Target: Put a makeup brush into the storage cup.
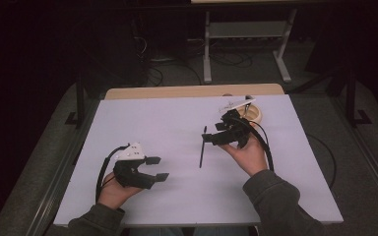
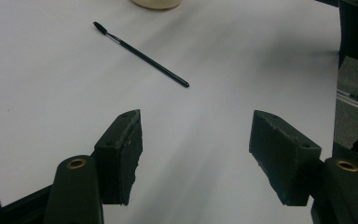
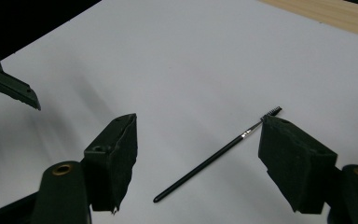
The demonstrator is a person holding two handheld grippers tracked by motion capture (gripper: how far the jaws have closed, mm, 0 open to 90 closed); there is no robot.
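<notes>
The left gripper point(image 1: 156, 168) and the right gripper point(image 3: 200, 158) both have their jaws spread, holding nothing. A thin black brush point(image 1: 202, 147) lies flat on the white table cover point(image 1: 152, 123), beside the right gripper. A pale bowl point(image 1: 254, 113) behind is half hidden. The room beyond is dark, its details hard to see.

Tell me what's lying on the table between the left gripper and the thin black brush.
Nothing: from the left gripper to the brush there is only bare white table cover, as the left gripper view shows.
</notes>
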